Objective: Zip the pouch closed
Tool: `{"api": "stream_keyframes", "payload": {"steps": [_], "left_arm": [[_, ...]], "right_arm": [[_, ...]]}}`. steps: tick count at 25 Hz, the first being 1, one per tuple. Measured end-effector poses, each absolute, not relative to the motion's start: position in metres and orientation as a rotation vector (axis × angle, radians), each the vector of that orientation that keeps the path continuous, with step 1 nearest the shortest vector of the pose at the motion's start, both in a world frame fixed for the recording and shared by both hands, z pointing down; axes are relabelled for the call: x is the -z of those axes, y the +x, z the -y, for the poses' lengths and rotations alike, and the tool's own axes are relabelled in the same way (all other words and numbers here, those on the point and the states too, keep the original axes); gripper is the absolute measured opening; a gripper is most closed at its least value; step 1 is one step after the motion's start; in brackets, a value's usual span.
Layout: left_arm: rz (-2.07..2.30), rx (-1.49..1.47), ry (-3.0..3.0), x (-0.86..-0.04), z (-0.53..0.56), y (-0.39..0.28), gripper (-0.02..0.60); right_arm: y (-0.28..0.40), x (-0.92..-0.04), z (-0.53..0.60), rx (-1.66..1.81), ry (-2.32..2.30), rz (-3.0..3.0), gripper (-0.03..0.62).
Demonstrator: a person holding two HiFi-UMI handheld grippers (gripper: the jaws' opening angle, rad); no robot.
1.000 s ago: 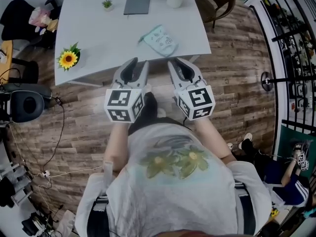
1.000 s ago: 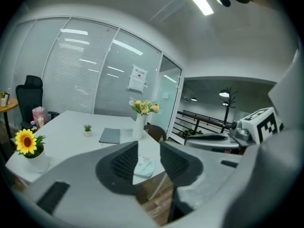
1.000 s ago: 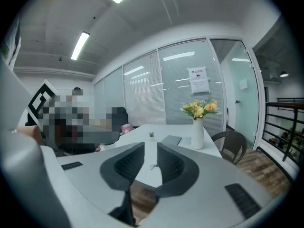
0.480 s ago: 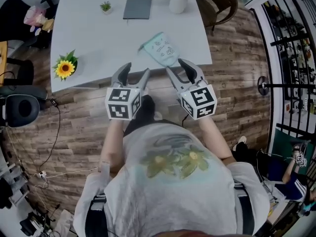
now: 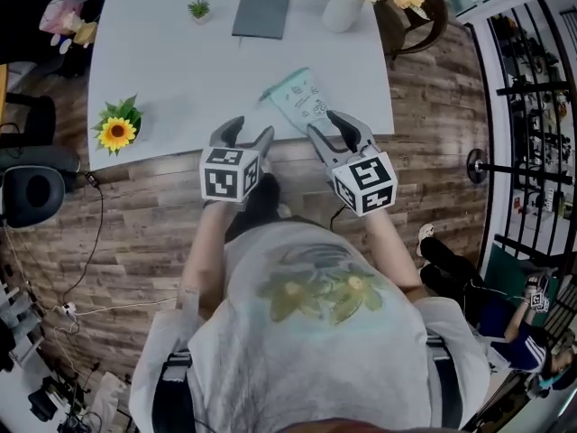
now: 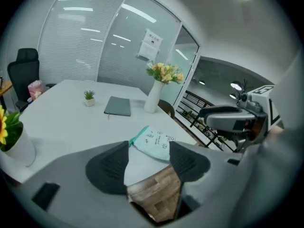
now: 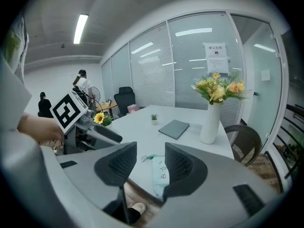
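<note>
A pale mint pouch [image 5: 302,103] with small prints lies flat near the front edge of the white table [image 5: 180,79]; it also shows in the left gripper view [image 6: 153,143] and the right gripper view [image 7: 160,174]. My left gripper [image 5: 247,134] hovers at the table's front edge, left of the pouch, open with nothing between its jaws. My right gripper [image 5: 335,125] hangs just in front of the pouch's near end, open and empty. In each gripper view the pouch lies beyond the jaws [image 6: 148,161], untouched.
On the table stand a sunflower pot [image 5: 117,130] at the left, a small green plant [image 5: 198,8], a grey notebook [image 5: 261,10] and a white vase of flowers [image 5: 347,3] at the back. A dark chair [image 5: 419,21] stands at the right. Wood floor lies below.
Both grippers have moved forward and down toward the table's front edge, and their jaws have spread wider. The pouch has not moved on the table.
</note>
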State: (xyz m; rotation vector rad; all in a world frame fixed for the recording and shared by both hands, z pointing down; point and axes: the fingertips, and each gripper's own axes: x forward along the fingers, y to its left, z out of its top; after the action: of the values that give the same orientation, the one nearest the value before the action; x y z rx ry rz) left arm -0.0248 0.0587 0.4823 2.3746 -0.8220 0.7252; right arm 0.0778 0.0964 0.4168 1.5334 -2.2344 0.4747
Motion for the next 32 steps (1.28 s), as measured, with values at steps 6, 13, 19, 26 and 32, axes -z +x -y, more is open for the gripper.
{"api": "stream_keyframes", "payload": {"steps": [6, 13, 19, 26, 32], "left_arm": [[0.778, -0.814, 2.289, -0.525, -0.04, -0.021, 0.254], [0.74, -0.888, 2.242, -0.563, -0.012, -0.015, 0.24], [0.644, -1.009, 2.216, -0.599, 0.005, -0.004, 0.225], [0.575, -1.107, 2.186, -0.626, 0.01, -0.003, 0.173], [0.602, -1.113, 2.173, -0.629, 0.013, -0.006, 0.093]], "right_arm": [[0.078, -0.428, -0.072, -0.498, 1.498, 2.213, 0.176], [0.081, -0.437, -0.039, -0.528, 1.501, 2.182, 0.176], [0.081, -0.448, -0.017, -0.565, 1.5, 2.145, 0.176], [0.078, -0.456, -0.001, -0.58, 1.489, 2.113, 0.176], [0.072, -0.462, 0.004, -0.579, 1.423, 2.098, 0.176]]}}
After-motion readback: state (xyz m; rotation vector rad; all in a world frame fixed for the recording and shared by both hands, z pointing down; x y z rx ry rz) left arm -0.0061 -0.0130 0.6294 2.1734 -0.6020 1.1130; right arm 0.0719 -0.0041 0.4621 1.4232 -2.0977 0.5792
